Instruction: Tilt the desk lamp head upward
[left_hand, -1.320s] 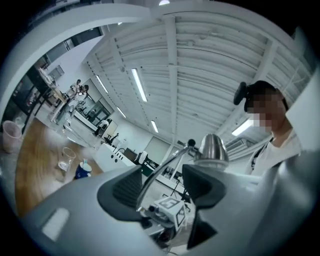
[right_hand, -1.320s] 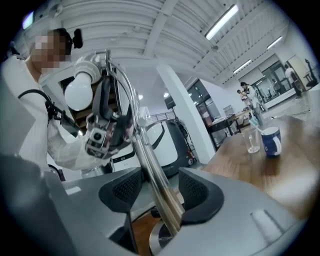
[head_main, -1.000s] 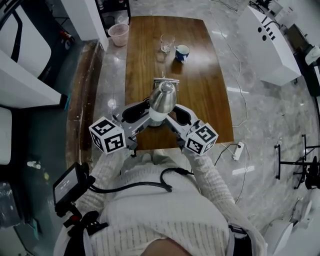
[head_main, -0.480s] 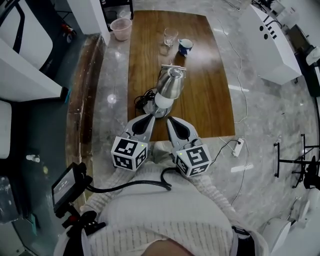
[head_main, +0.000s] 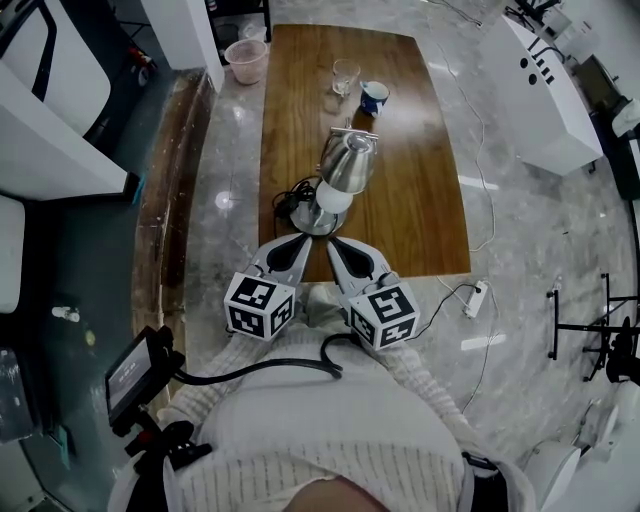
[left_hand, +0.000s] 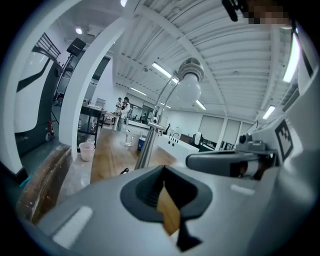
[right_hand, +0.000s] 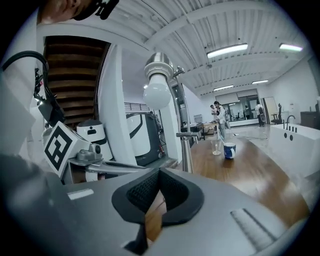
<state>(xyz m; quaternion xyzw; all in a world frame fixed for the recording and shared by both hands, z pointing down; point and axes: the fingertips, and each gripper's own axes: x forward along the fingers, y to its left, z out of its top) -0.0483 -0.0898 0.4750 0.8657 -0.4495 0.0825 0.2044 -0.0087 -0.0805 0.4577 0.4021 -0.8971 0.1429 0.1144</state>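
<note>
Two grippers are held side by side at the near edge of the wooden table, their tips just short of the desk lamp; the left gripper is seen clenched, its jaws pressed together with nothing caught between them; the right gripper is likewise clenched and empty. Neither is seen touching the lamp. The lamp is stood near the table's near end, about midway across its width, on a round base; its metal lamp head is tilted, with the white bulb turned down toward the grippers. A black cable is coiled beside the base on the left. From the left gripper the bulb is seen overhead; from the right gripper it is seen the same way. Toward the far end of the table, well apart from the lamp, a glass and a blue mug are set close together.
</note>
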